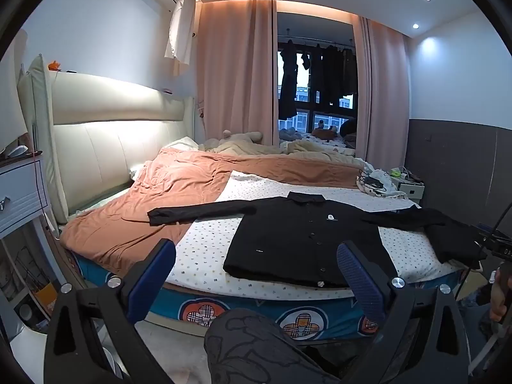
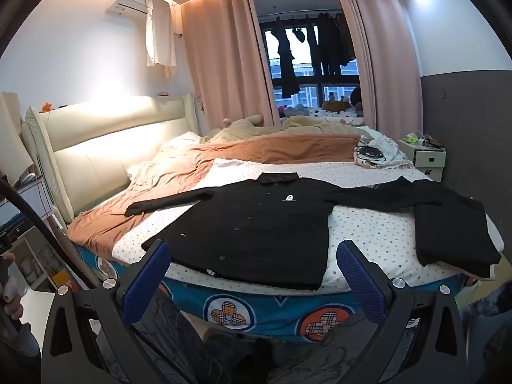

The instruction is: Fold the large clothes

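Note:
A black buttoned shirt (image 1: pixel 304 236) (image 2: pixel 256 224) lies flat, front up, on the dotted white sheet (image 1: pixel 204 246) (image 2: pixel 377 233) near the bed's front edge. Its left sleeve (image 1: pixel 198 212) (image 2: pixel 169 201) stretches out onto the orange blanket; the right sleeve runs toward a second black garment (image 2: pixel 454 230) (image 1: pixel 454 240) lying at the right edge. My left gripper (image 1: pixel 256 256) stands open in front of the bed, short of the shirt's hem. My right gripper (image 2: pixel 251 254) is open too, just before the hem, nothing between its blue pads (image 2: pixel 361 281).
An orange blanket (image 1: pixel 153 198) (image 2: pixel 249 150) covers the left and back of the bed. Cables on a white cloth (image 2: pixel 374 153) lie at the back right beside a small nightstand (image 2: pixel 425 156). A padded headboard (image 1: pixel 105 140) stands left, a drawer unit (image 1: pixel 19 192) beside it. A person's patterned knee (image 1: pixel 256 345) is below.

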